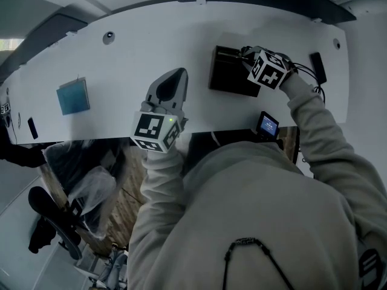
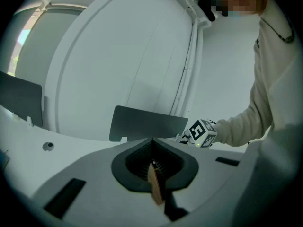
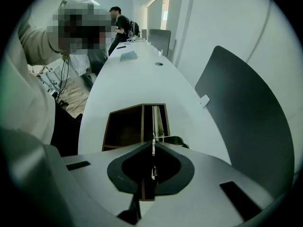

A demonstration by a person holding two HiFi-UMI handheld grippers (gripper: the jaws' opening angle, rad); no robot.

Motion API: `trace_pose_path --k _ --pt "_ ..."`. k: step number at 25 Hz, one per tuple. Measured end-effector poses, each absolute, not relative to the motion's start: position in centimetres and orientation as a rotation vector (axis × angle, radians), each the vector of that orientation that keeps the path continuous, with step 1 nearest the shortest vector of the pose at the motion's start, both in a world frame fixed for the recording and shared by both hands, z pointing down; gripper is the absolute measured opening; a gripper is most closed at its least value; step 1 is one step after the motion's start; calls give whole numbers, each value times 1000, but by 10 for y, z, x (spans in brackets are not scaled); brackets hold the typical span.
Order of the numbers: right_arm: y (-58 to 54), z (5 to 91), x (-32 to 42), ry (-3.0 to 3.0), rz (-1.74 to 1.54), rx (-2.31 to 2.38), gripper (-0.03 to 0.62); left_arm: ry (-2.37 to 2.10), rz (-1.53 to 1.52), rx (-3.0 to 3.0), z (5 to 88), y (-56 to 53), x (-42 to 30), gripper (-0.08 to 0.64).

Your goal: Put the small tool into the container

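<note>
long white table (image 1: 121,53), with a blue pad (image 1: 73,95) at the left. the dark container (image 1: 228,76) sits right of centre. the right gripper (image 3: 153,144) points down over it, jaws clamped on the thin metal tool (image 3: 156,119), which hangs over the narrow right compartment. the left gripper (image 1: 176,76), at centre, has its jaws together and holds nothing.

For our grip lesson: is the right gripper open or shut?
Shut: its own view shows the right gripper clamped on the thin metal tool over the container.
</note>
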State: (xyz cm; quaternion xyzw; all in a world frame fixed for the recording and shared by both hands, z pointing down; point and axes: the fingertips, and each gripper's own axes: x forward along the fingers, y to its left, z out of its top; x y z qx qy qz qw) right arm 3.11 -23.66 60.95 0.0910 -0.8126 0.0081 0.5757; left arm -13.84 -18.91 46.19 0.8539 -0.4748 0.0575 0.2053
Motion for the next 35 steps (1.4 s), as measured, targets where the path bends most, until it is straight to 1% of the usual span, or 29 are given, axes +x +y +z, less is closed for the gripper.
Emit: trace_pose_path --k 13,35 --pt "-233 627 25 -1903 113 157 21 -1328 158 2354 470 -186 -147 2" --pt "-235 627 27 -1890 123 211 21 -1320 147 2355 470 -179 -149 2"
